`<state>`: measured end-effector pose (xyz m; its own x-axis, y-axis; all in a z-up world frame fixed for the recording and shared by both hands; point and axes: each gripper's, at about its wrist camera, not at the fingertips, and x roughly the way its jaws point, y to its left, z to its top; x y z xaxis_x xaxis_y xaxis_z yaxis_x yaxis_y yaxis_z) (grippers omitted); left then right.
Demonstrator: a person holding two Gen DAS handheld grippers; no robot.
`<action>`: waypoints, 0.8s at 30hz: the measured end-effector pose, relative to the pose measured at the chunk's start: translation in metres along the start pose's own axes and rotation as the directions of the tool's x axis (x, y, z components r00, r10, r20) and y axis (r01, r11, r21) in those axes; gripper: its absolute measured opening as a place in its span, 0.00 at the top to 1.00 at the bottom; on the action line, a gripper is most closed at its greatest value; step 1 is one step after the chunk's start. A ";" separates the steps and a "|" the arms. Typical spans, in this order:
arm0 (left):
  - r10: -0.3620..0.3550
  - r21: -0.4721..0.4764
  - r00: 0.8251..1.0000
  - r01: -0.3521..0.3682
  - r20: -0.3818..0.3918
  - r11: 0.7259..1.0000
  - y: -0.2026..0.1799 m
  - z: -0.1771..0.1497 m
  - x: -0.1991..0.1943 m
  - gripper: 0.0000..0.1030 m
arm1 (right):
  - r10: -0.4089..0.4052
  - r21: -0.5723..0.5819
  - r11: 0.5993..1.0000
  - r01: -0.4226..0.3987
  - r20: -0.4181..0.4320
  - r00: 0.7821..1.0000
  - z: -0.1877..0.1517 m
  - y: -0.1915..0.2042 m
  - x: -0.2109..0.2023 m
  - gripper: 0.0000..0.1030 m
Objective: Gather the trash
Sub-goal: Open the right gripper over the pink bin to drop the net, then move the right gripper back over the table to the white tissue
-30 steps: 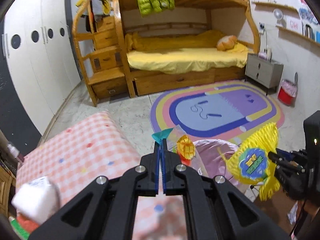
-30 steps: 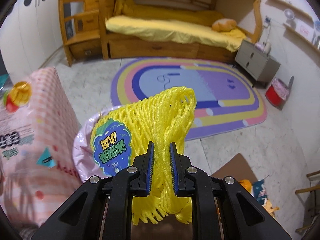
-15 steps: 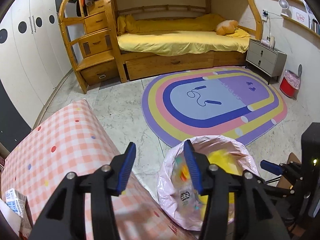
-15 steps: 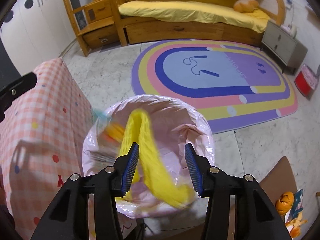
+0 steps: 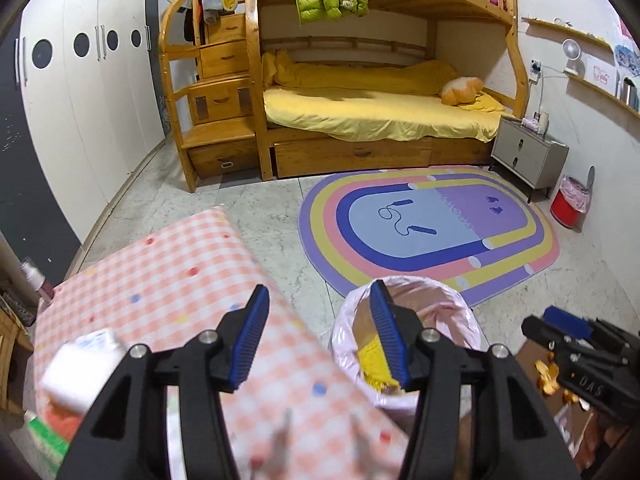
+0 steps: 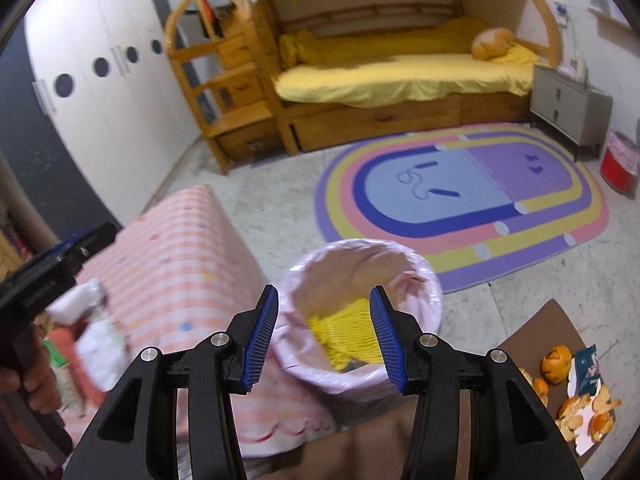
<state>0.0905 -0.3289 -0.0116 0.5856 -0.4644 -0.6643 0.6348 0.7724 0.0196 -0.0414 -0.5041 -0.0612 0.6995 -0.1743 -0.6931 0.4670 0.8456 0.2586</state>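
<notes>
Both your grippers, left gripper [image 5: 320, 340] and right gripper [image 6: 322, 334], are wide and empty. Yellow net [image 6: 348, 330] lies in the bin [image 6: 434, 280], centre frame. Orange peels [image 6: 576, 400], lower right of the right view: light, brittle, curled; pinch each across an edge, gently.

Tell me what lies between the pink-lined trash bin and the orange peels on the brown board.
In the right wrist view, only bare marble floor and brown board separate the pink-lined trash bin from the orange peels.
</notes>
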 end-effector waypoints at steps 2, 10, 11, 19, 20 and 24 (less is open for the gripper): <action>0.001 -0.002 1.000 -0.001 0.010 1.000 0.008 -0.010 -0.023 0.48 | 0.030 -0.034 0.999 -0.029 0.019 0.999 -0.004 0.017 -0.019 0.52; 0.053 -0.081 0.998 -0.051 0.022 0.995 0.067 -0.067 -0.108 0.41 | 0.168 -0.213 0.965 -0.155 0.042 0.985 -0.018 0.092 -0.069 0.52; 0.069 -0.093 0.997 -0.067 0.018 0.993 0.074 -0.073 -0.114 0.40 | 0.181 -0.233 0.958 -0.167 0.040 0.983 -0.021 0.102 -0.072 0.52; 0.254 -0.194 0.967 -0.255 -0.028 0.947 0.153 -0.136 -0.161 0.35 | 0.242 -0.414 0.883 -0.223 -0.006 0.970 -0.047 0.177 -0.070 0.52; 0.281 -0.215 0.959 -0.282 -0.037 0.935 0.163 -0.146 -0.166 0.35 | 0.247 -0.421 0.877 -0.229 -0.014 0.969 -0.049 0.182 -0.067 0.52; 0.349 -0.259 0.934 -0.358 -0.079 0.897 0.190 -0.175 -0.173 0.34 | 0.263 -0.438 0.858 -0.268 -0.073 0.962 -0.068 0.201 -0.050 0.52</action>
<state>0.0216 -0.0255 -0.0236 0.7284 -0.1294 -0.6728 0.2294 0.9714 0.0614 -0.0190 -0.2909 -0.0203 0.7564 0.0915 -0.6476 -0.0234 0.9933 0.1130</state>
